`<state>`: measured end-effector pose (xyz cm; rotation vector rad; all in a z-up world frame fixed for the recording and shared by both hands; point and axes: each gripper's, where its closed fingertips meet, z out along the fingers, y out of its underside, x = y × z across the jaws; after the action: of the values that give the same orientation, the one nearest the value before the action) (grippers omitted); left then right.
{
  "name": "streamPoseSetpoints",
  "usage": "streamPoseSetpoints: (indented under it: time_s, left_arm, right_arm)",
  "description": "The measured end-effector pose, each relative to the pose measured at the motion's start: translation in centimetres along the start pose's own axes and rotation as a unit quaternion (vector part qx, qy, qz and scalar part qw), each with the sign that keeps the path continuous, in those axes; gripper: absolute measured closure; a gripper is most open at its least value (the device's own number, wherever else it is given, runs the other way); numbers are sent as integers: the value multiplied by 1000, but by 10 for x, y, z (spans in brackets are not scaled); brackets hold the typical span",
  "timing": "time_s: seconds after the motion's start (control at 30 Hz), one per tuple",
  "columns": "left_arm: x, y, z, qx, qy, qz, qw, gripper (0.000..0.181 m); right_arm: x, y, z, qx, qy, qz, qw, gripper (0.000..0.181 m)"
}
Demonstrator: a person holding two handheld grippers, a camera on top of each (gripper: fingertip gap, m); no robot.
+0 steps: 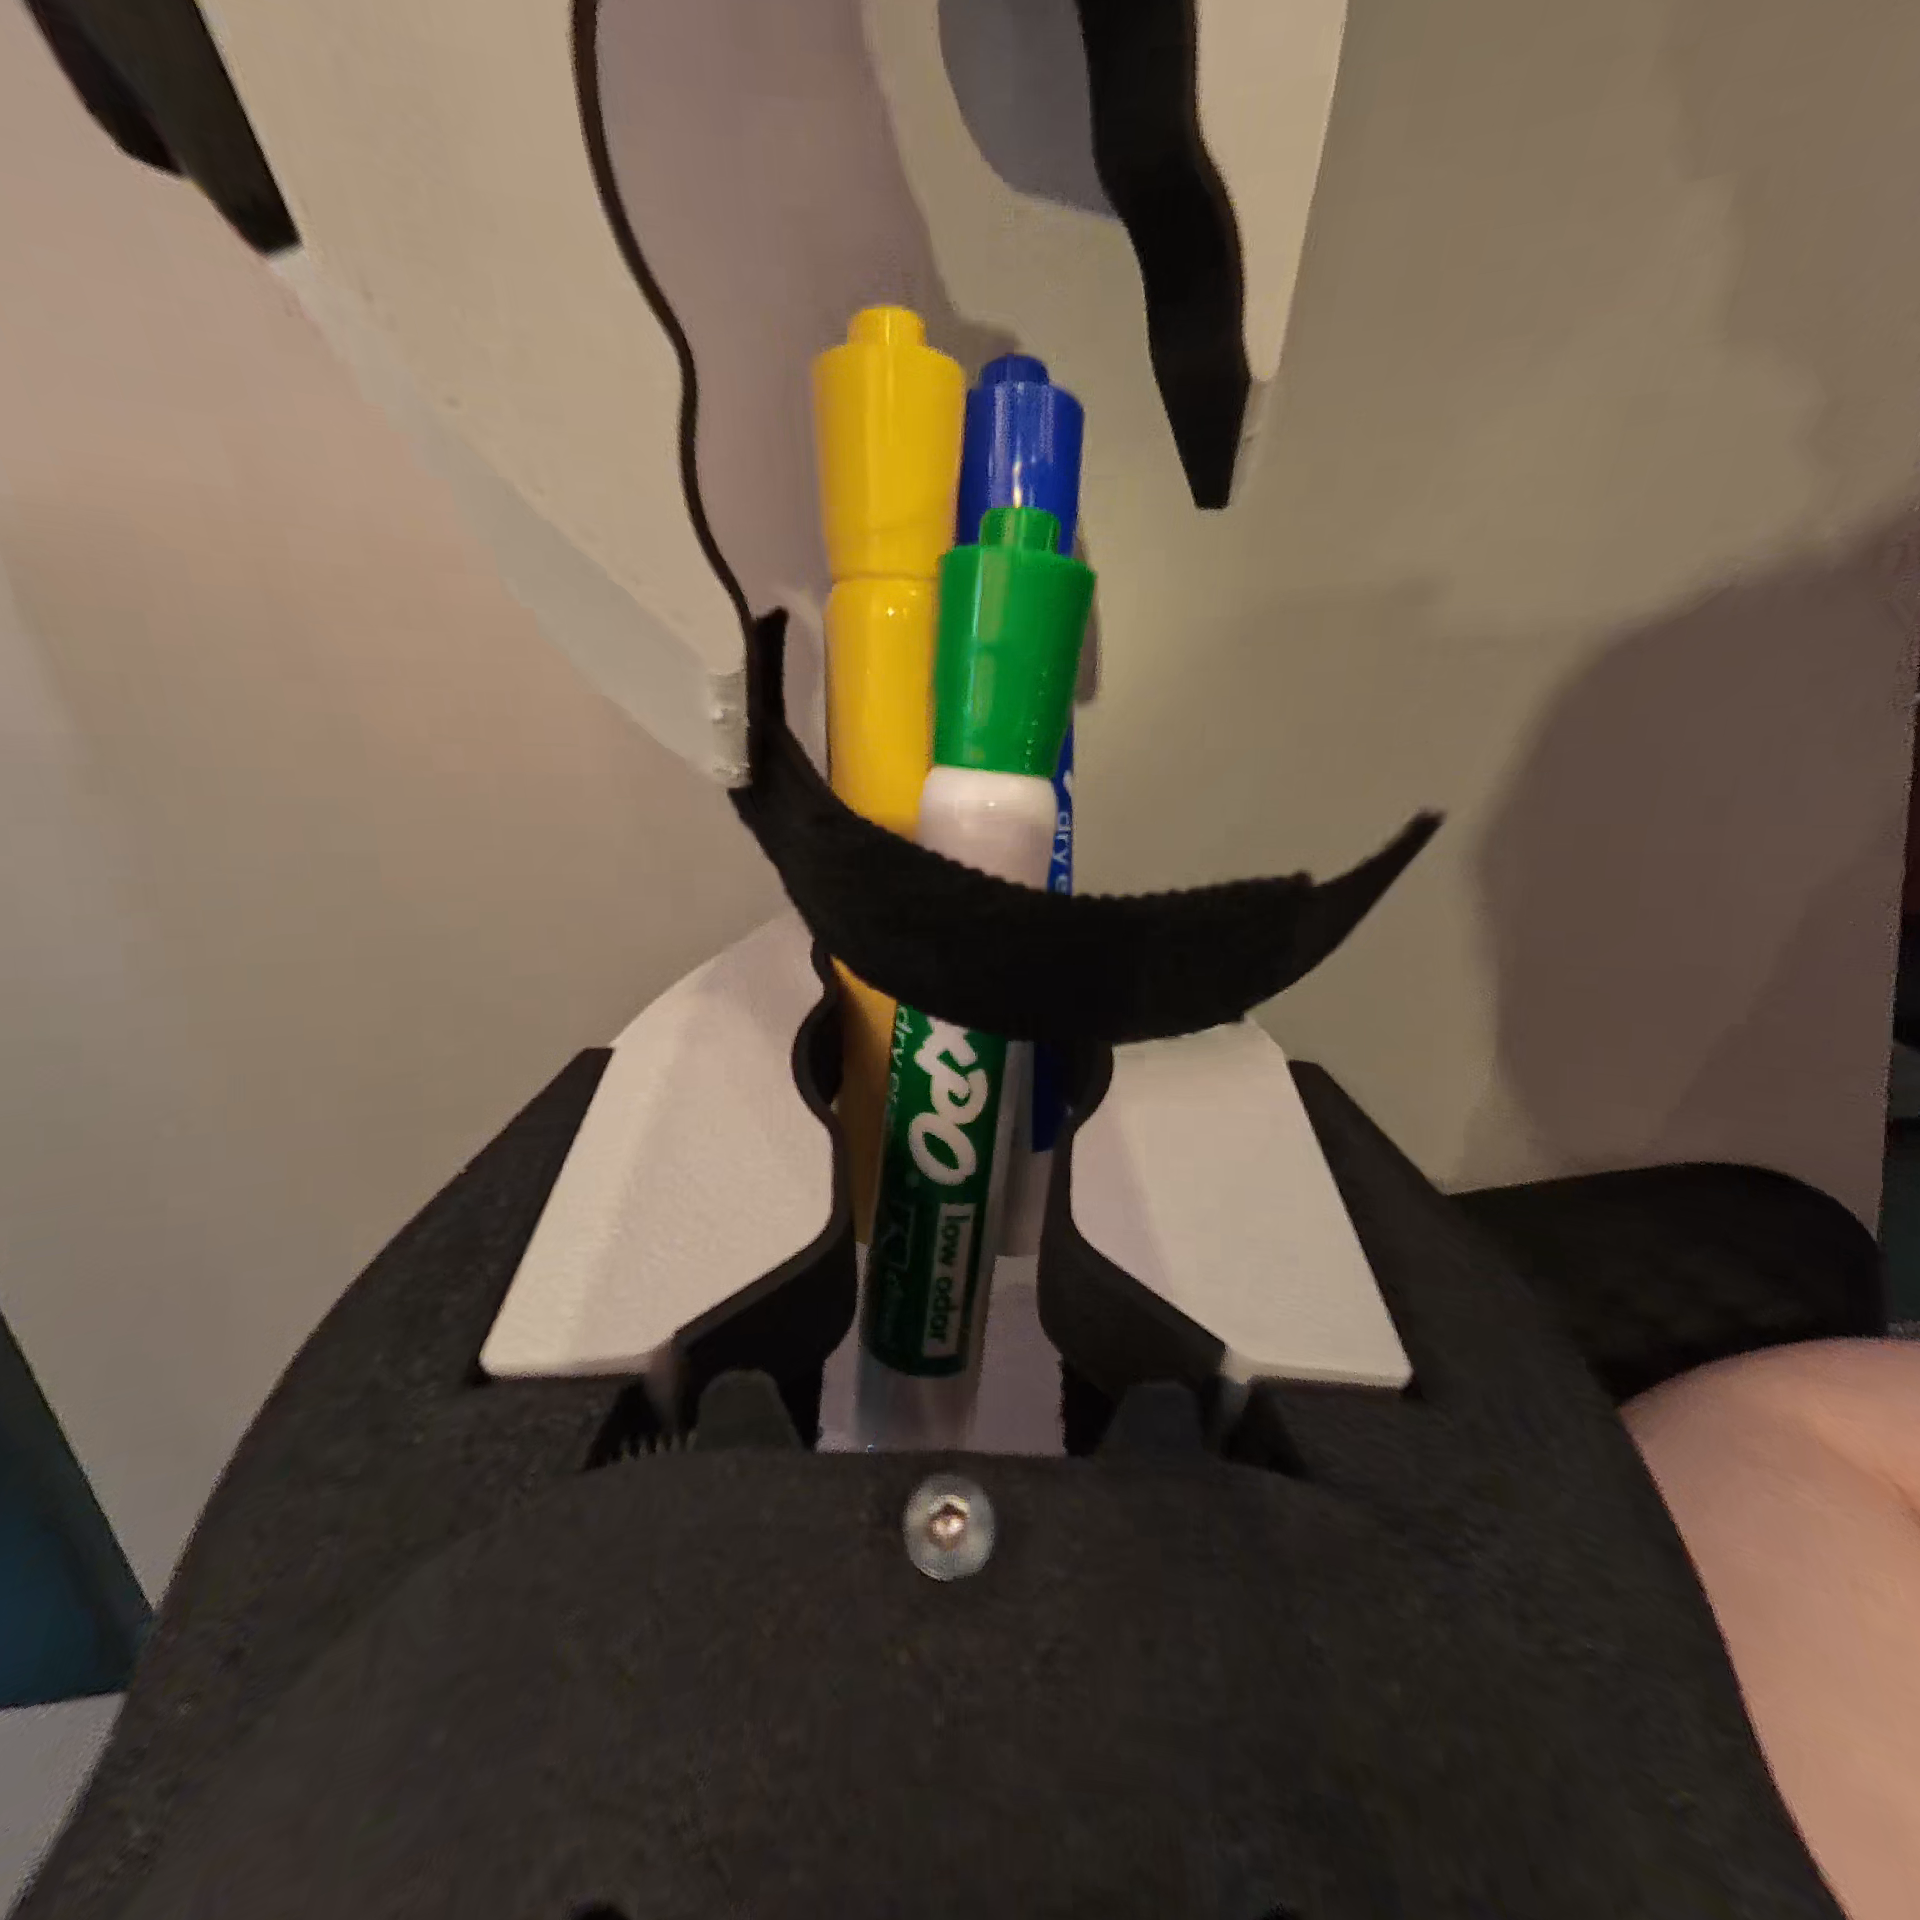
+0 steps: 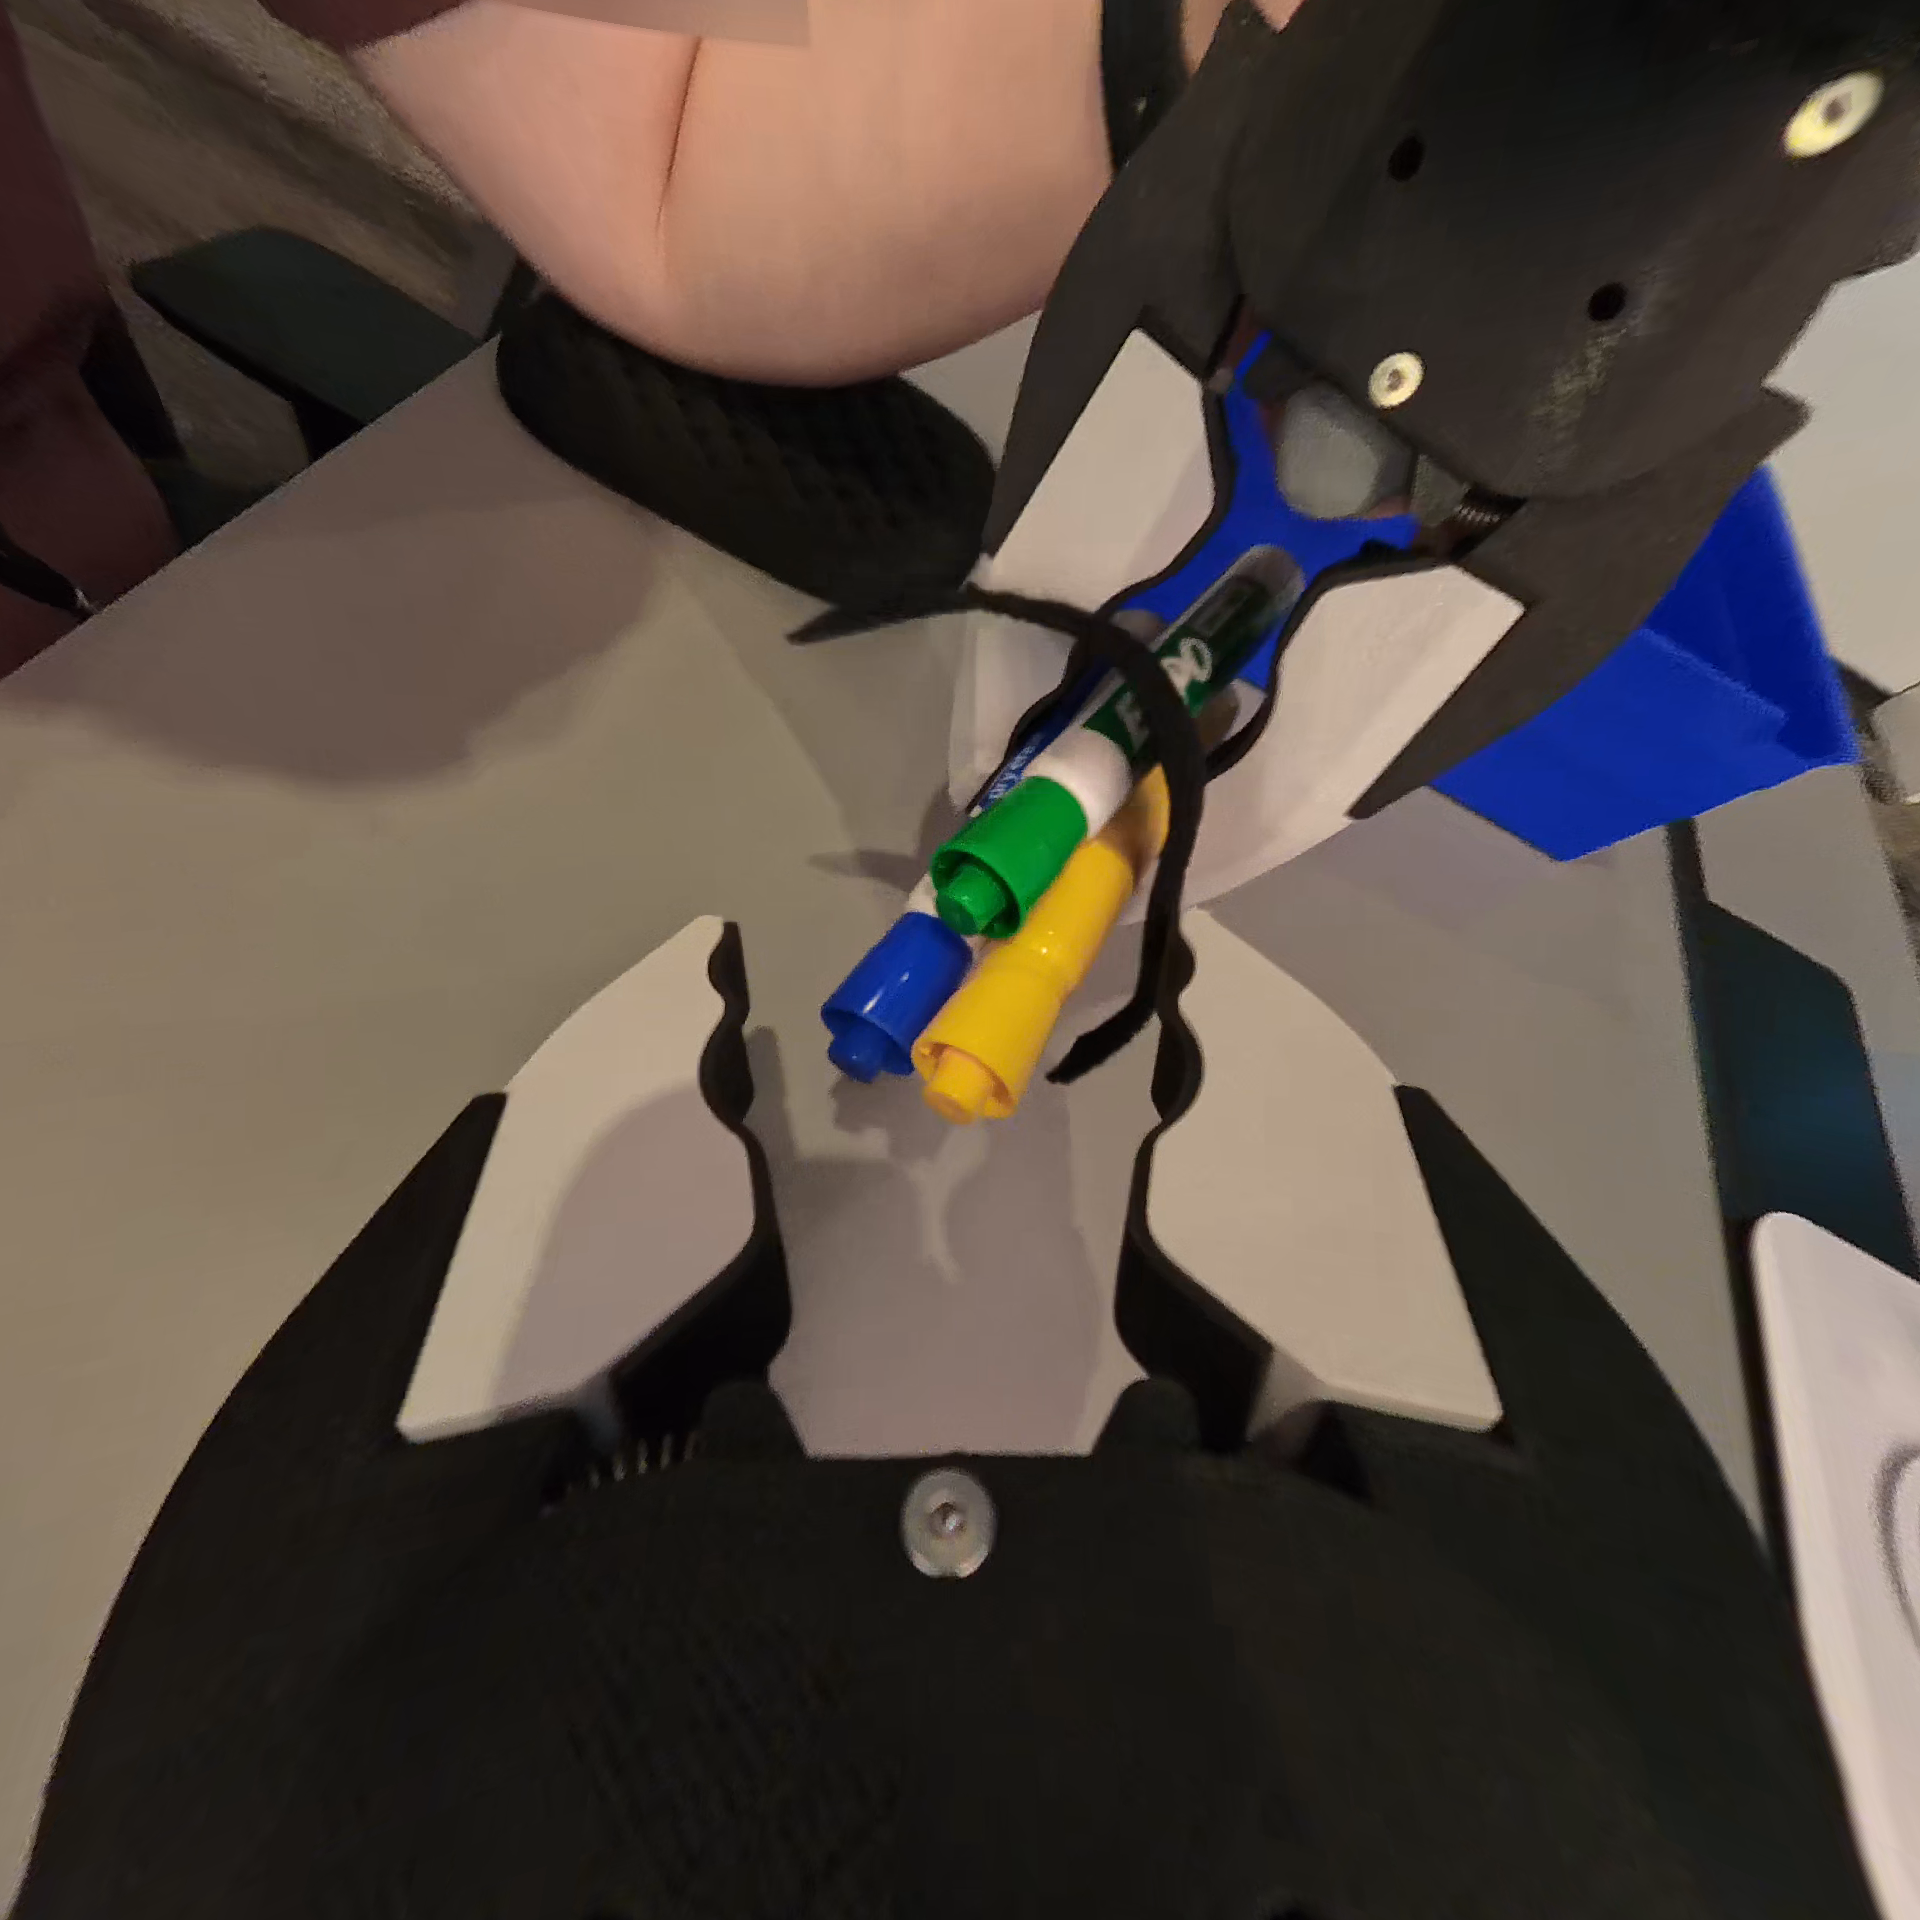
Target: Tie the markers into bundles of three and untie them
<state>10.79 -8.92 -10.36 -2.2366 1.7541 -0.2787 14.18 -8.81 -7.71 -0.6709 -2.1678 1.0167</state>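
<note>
My left gripper (image 1: 956,1039) is shut on three markers: yellow (image 1: 883,540), blue (image 1: 1023,436) and green (image 1: 1013,644), caps pointing away from it. A black hook-and-loop strap (image 1: 1039,945) lies loosely across the markers just past the fingertips. Its ends are free, and one end touches a white finger (image 1: 582,499) of my right gripper. In the right wrist view my right gripper (image 2: 956,935) is open around the marker caps: green (image 2: 1003,852), blue (image 2: 894,987), yellow (image 2: 1008,997). The strap (image 2: 1169,748) curves over them, its end beside the right finger (image 2: 1278,1122). The left gripper (image 2: 1101,800) comes in from the upper right.
A grey table (image 2: 312,831) lies under both grippers. A blue bin (image 2: 1662,727) sits behind the left gripper. A black padded rest (image 2: 748,468) lies at the back under a person's forearm (image 2: 831,208). A white object (image 2: 1849,1507) is at the right edge. Spacing between my two grippers at the tips: around 5 cm.
</note>
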Motion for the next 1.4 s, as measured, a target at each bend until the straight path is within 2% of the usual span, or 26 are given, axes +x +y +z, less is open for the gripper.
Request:
streamPoseSetpoints:
  time_s: [0.13,0.37,0.5,0.57,0.63,0.73,0.83,1.03,1.17,1.3,1.4]
  left_arm:
    - [-5,3,8,-15,-2,-3,1000,143]
    - [-7,-5,11,17,7,5,1000,142]
    - [-8,-3,11,13,5,-1,1000,142]
    - [-11,3,10,3,0,-8,1000,142]
    - [-13,12,8,-8,-4,-16,1000,142]
    - [-21,26,-1,-22,-26,-40,999,142]
    - [-28,32,-11,-11,-43,-57,997,142]
    - [-25,25,-11,-1,-40,-50,998,142]
    - [-25,26,-1,-18,-28,-51,998,142]
    - [-25,29,1,-21,-24,-54,998,143]
    - [-29,34,-5,-15,-32,-69,997,142]
  right_arm:
    - [1,7,7,-6,-1,-1,1000,104]
    - [6,0,-3,20,11,0,1000,108]
    - [9,-9,-15,53,6,39,998,108]
    - [6,-12,-24,65,-20,87,994,108]
    - [0,-3,-34,42,-58,139,988,108]
    - [-10,28,-43,-34,-90,201,975,108]
    - [-16,62,-40,-117,-82,187,972,107]
    - [-21,80,-19,-173,-85,149,970,104]
    - [-15,73,-12,-159,-70,133,976,101]
    - [6,65,-19,-126,-18,124,984,101]
    - [28,57,-30,-68,42,123,989,117]
